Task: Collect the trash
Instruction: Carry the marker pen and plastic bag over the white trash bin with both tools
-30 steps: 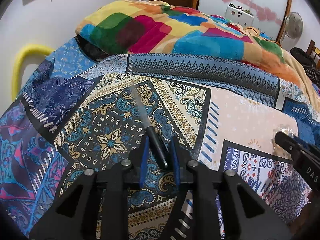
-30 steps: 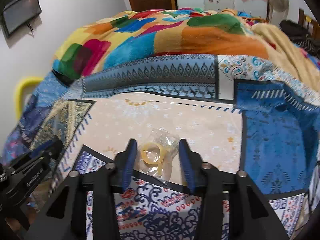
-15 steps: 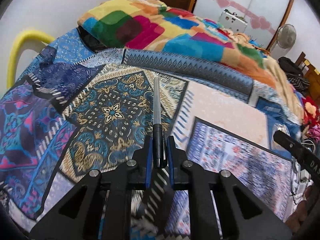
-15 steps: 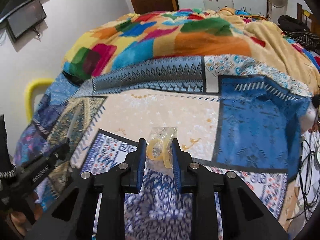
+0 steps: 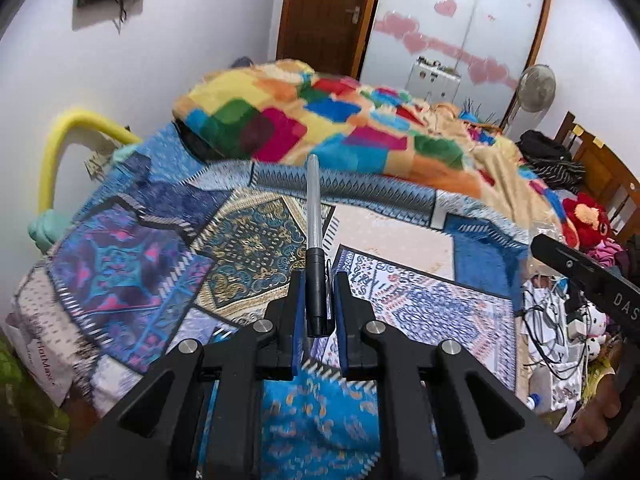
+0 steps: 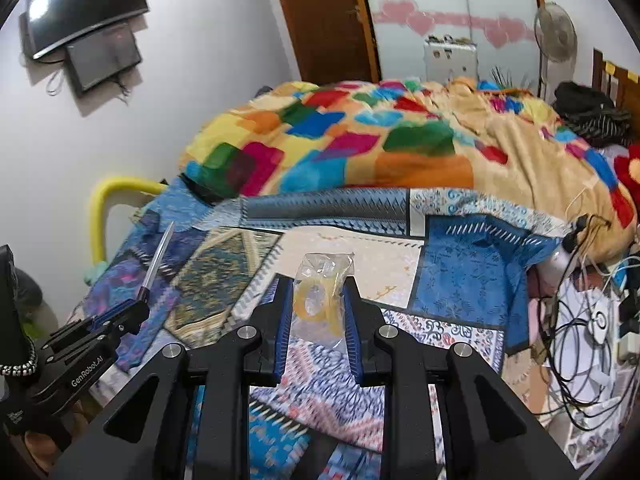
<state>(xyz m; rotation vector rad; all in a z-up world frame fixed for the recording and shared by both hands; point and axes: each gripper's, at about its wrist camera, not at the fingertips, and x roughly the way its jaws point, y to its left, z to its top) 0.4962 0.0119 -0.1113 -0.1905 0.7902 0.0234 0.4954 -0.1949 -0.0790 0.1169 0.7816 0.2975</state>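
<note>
Left wrist view: a pen (image 5: pixel 315 248) is clamped between the pads of the left tool (image 5: pixel 316 304), its capped end in the grip and its clear barrel projecting forward above the bed (image 5: pixel 400 236). In the right wrist view, a plastic wrapper (image 6: pixel 320 296) is pinched by the right tool (image 6: pixel 316 312). Both pieces are judged collected; disposal is left, and no bin is seen.

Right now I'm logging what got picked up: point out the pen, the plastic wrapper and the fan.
pen (image 5: pixel 313 216), left wrist view, clear barrel.
plastic wrapper (image 6: pixel 320 300), right wrist view, yellow ring inside.
fan (image 6: pixel 556 32), right wrist view, round grille.
</note>
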